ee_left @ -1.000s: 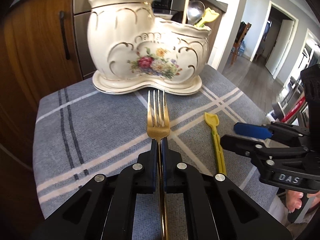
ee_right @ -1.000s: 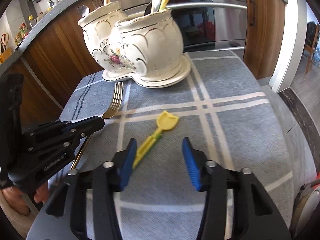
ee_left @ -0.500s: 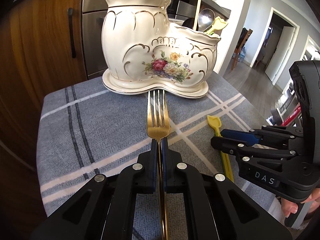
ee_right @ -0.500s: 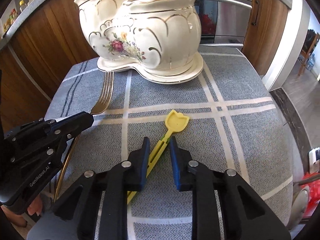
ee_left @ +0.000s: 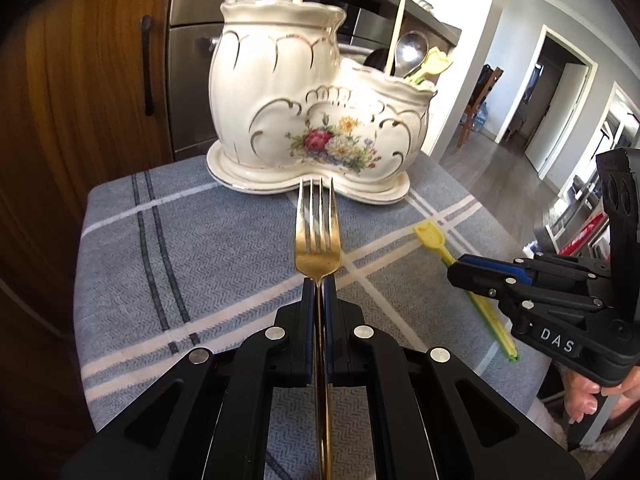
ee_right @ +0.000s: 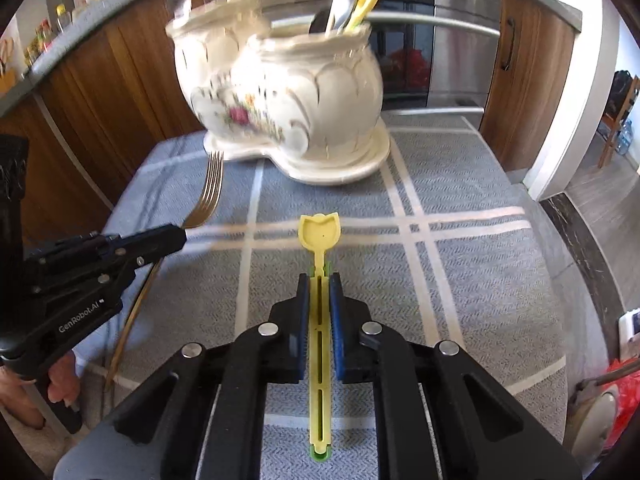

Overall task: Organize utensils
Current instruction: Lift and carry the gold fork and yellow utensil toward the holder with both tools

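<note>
Grey checked tabletop [ee_left: 168, 264]: left fingers [ee_left: 308, 300] clamp a gold fork [ee_left: 317, 248]; right fingers [ee_right: 338, 308], just closing, pinch a yellow scoop [ee_right: 320, 236].

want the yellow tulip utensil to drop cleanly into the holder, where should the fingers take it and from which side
Grip the flat slotted handle of the yellow tulip utensil partway along, coming from above and behind its tail end, fingers on its two long edges. It lies flat on the cloth with the tulip head toward the ceramic holder, so that leaves the head free. The right gripper, whose jaws have just been closing, already pinches it this way.
</note>
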`<control>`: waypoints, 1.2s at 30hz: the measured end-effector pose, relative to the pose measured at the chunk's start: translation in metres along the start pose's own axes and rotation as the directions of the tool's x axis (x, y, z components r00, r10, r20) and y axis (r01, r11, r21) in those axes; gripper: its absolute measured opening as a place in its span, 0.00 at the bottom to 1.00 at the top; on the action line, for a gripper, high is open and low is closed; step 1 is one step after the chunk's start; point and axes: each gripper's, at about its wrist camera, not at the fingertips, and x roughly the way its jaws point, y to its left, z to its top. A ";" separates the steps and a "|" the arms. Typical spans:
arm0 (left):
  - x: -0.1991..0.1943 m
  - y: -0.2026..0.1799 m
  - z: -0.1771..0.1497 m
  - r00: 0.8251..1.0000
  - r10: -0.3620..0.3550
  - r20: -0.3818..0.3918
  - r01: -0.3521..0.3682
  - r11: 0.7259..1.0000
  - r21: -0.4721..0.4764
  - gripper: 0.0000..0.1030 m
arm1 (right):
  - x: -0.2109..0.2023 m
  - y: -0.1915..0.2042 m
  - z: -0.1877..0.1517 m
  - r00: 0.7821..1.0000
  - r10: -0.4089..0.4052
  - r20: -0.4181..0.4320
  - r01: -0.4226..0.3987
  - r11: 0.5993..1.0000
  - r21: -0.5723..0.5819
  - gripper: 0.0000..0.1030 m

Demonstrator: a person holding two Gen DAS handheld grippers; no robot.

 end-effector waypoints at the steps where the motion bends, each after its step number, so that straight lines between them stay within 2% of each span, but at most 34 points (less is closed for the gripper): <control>1: -0.003 0.000 0.001 1.000 -0.004 0.010 0.004 1.000 0.001 0.05 | -0.003 -0.002 0.001 1.000 0.008 0.014 -0.008 1.000 0.008 0.09; 4: -0.016 -0.002 0.005 0.999 -0.018 0.050 0.017 1.000 0.005 0.05 | -0.015 -0.011 0.005 0.995 0.057 0.077 -0.060 0.997 0.048 0.09; 10: -0.044 -0.006 0.016 0.989 -0.033 0.147 0.031 0.999 0.010 0.05 | -0.038 -0.021 0.015 0.979 0.093 0.183 -0.108 0.991 0.074 0.09; 13: -0.053 -0.007 0.021 0.984 -0.036 0.172 0.034 0.999 0.014 0.05 | -0.049 -0.022 0.020 0.967 0.099 0.233 -0.119 0.990 0.072 0.09; 19: -0.066 -0.009 0.026 0.980 -0.041 0.197 0.036 0.999 0.026 0.05 | -0.060 -0.022 0.026 0.954 0.111 0.280 -0.131 0.990 0.055 0.09; 22: -0.077 -0.010 0.032 0.974 -0.041 0.222 0.034 0.999 0.036 0.05 | -0.070 -0.019 0.029 0.939 0.123 0.321 -0.144 0.989 0.042 0.09; 26: -0.088 -0.014 0.043 0.967 -0.033 0.254 0.019 0.998 0.056 0.05 | -0.082 -0.020 0.042 0.910 0.139 0.391 -0.164 0.986 0.031 0.09; 30: -0.106 -0.018 0.065 0.955 -0.029 0.297 0.003 0.996 0.087 0.05 | -0.092 -0.023 0.065 0.871 0.156 0.466 -0.186 0.982 0.017 0.09; 36: -0.140 -0.024 0.115 0.919 -0.001 0.394 -0.054 0.990 0.129 0.05 | -0.092 -0.031 0.107 0.813 0.205 0.545 -0.258 0.966 0.020 0.09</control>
